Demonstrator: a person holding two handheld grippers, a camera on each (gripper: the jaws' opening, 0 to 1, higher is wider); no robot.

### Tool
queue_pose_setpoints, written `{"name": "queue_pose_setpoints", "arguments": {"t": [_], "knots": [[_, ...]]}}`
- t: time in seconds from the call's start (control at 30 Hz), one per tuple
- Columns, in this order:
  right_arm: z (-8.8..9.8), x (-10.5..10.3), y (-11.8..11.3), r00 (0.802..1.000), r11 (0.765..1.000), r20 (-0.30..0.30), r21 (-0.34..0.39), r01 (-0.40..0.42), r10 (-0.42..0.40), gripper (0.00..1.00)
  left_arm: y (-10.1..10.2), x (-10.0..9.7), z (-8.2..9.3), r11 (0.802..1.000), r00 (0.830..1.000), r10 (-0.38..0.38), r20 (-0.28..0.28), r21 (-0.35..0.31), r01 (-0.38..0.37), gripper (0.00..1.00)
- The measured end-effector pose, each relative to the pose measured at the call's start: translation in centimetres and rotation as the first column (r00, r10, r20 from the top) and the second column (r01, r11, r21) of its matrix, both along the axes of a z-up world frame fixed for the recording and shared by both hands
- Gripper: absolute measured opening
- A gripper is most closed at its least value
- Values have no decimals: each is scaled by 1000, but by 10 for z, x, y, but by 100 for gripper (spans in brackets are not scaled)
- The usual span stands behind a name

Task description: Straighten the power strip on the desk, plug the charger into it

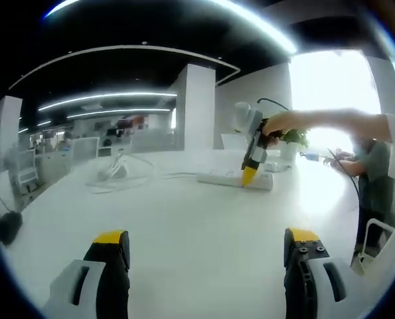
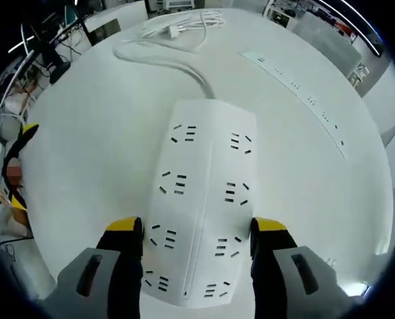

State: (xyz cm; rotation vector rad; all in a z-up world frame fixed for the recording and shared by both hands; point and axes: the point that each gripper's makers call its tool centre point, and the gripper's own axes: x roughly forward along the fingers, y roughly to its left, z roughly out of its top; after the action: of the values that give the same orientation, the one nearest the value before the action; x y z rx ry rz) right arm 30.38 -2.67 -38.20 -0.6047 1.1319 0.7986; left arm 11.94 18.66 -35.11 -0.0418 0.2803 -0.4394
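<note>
**Jaws astride the strip: squaring it up before the plug**

In the left gripper view, your left gripper [image 1: 207,242] hung low over the bare white desk [image 1: 184,219], its jaws wide apart with nothing between them. Toward one o'clock lay the power strip [image 1: 236,179], well away from that gripper, and your right gripper [image 1: 249,174] stood nose-down on it, your hand [image 1: 280,123] above. At about eleven o'clock a loose tangle of white cable sat near what may have been the charger [image 1: 111,174]; the glare and distance made that a guess.

In the right gripper view, your right gripper [image 2: 197,232] straddled the near end of the strip, jaws apart, one yellow tip at each long edge. Whether the tips were touching the casing, I could not tell. The strip's cord [image 2: 167,63] ran off toward eleven o'clock to a coiled bundle at twelve. A long narrow socket rail [image 2: 297,90] was set in the desk at two o'clock, well apart from the strip.

To do this step well, you needed to close evenly on both edges before turning, so the strip pivoted rather than skidded. Turning slowly would have let the cord follow without dragging the far end back. The socket faces needed to stay up and clear.
</note>
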Motion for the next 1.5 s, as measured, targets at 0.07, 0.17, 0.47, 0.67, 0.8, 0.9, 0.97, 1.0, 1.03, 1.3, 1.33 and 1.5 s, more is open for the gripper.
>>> {"name": "queue_pose_setpoints", "arguments": {"t": [0.07,0.17,0.47,0.67,0.8,0.9,0.97,1.0,1.03,1.3,1.33,1.5], "knots": [[0,-1,0,1000,1000,-2,1,1,-1,65,0,0,0,1000,1000,-4,-1,-1,4,99],[0,-2,-1,1000,1000,-11,3,5,-5,65,1,2,-1,1000,1000,-1,-3,7,1,99],[1,-6,-2,1000,1000,-27,-27,0,-1,65,2,3,2,1000,1000,2,5,8,-2,99],[1,-8,-5,999,999,-38,-43,1,-3,64,4,2,3,1000,1000,7,5,11,-7,99],[2,-10,-6,999,999,-42,-48,-2,0,64,5,2,3,1000,1000,9,6,17,-9,99],[3,-10,-8,999,998,-43,-53,-24,22,64,5,2,4,1000,1000,10,7,17,-10,99],[3,-10,-9,999,998,-44,-54,-30,28,64,5,2,5,1000,1000,11,9,18,-11,99],[3,-10,-9,999,998,-44,-55,-34,31,64,6,2,5,1000,1000,9,9,21,-9,99],[3,-10,-10,998,998,-46,-55,-39,36,64,6,2,5,1000,1000,9,9,23,-9,99],[-1,6,-4,994,993,-52,-62,-97,94,63,10,4,11,999,1000,17,16,33,-17,99],[0,9,-5,994,993,-52,-63,-101,98,63,10,4,11,999,1000,14,14,36,-14,99],[0,9,-5,993,991,-33,-68,-119,117,63,6,6,14,998,1000,-10,4,59,9,99]]}}
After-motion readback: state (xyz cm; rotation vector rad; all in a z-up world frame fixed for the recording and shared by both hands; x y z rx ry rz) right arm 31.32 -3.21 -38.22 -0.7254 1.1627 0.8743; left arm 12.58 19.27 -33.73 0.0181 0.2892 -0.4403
